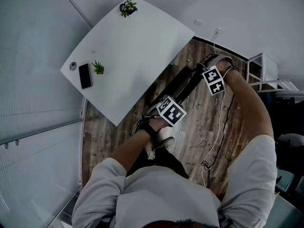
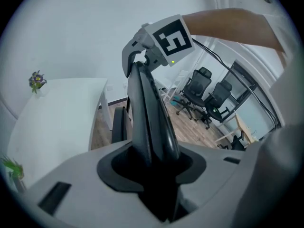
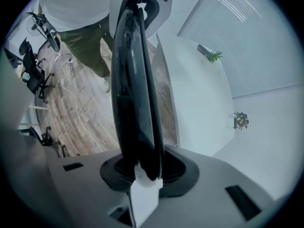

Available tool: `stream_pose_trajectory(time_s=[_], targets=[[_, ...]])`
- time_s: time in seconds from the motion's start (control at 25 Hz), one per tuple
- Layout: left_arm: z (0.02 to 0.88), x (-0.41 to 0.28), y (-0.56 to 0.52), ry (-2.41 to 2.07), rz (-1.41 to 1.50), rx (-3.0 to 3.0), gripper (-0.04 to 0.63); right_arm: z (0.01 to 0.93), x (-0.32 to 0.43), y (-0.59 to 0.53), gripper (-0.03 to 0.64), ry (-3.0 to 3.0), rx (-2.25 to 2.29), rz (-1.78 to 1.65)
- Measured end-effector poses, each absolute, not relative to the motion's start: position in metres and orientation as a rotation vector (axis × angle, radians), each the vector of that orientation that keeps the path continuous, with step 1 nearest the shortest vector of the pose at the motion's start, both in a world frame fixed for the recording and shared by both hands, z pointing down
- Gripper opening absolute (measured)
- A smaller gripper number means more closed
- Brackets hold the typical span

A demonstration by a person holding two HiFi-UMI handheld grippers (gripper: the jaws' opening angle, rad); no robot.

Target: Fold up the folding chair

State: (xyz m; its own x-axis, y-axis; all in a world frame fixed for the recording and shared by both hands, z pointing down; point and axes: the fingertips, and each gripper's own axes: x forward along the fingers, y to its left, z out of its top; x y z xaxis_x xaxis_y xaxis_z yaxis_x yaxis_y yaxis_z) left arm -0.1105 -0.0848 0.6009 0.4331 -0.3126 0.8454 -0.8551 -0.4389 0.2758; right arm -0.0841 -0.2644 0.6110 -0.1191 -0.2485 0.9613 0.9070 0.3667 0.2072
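The folding chair [image 1: 183, 83] looks folded flat, held over the floor [image 1: 204, 127] just beside the bench [image 1: 133, 51]. Its long axis runs from hand to hand. The left gripper [image 2: 152, 163] clamps its fingers on the nearer end, and the right gripper [image 3: 140, 167] clamps the farther end.

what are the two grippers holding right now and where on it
Both hold the flat black folding chair: the left gripper clamps one end of its thin edge, the right gripper the opposite end.
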Motion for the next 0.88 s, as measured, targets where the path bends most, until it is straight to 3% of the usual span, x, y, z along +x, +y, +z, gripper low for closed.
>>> stream_pose_trajectory(time_s=[0.88], targets=[[0.603, -0.230, -0.104, -1.049, 0.872, 1.919, 0.143, 0.611, -0.211, -0.285, 0.118, -1.310, -0.669, -1.137]])
